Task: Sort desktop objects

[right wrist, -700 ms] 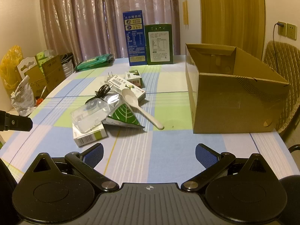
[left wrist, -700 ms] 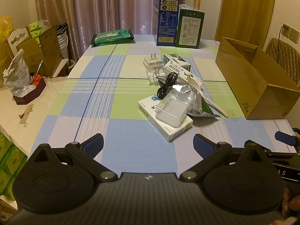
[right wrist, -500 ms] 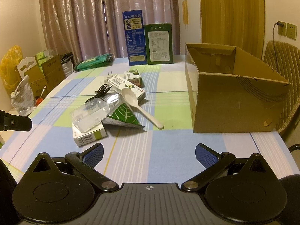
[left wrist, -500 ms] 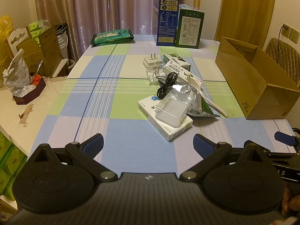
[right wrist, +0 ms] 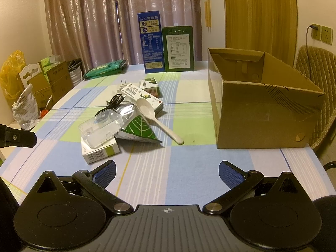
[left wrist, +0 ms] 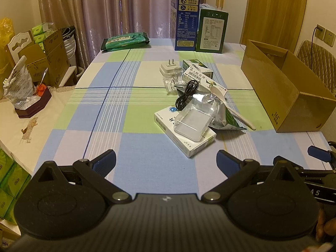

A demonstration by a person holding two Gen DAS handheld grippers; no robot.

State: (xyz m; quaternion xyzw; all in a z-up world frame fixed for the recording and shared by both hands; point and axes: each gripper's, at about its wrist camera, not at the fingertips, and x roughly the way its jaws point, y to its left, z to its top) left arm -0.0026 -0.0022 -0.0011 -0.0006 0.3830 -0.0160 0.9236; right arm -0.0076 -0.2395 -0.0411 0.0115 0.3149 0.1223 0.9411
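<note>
1. Left gripper: fingers spread about as wide as they go, nothing btwn them, just hanging over bare tablecloth.
2. Right gripper: same deal, jaws wide apart, empty, over the near edge of the table.
3. Surface is a plaid cloth w/ blue, green and lilac squares, covers the whole table.
4. The pile to sort sits ahead of both sets of fingers, not touching either. From the left cam it's ahead and a bit right of the fingers; from the right cam, ahead and left.
5. In the pile: clear plastic case lying on top of a white medicine box; foil pouch w/ green leaf print just beside it; white spoon lying across the pouch, bowl resting on a long white carton; black cable; white plug adapter, prongs up; small green-white box behind.
6. Open cardboard box ahead-right of the right fingers, well apart from the pile. Looks empty as far as I can see in.
7. Far end of table: tall blue carton and green carton upright side by side, green wipes pack off to the left.
8. Room: curtains behind the table, wooden door, wall sockets w/ a cord plugged in, padded chair behind the box, cartons and bags stacked along the left wall.
</note>
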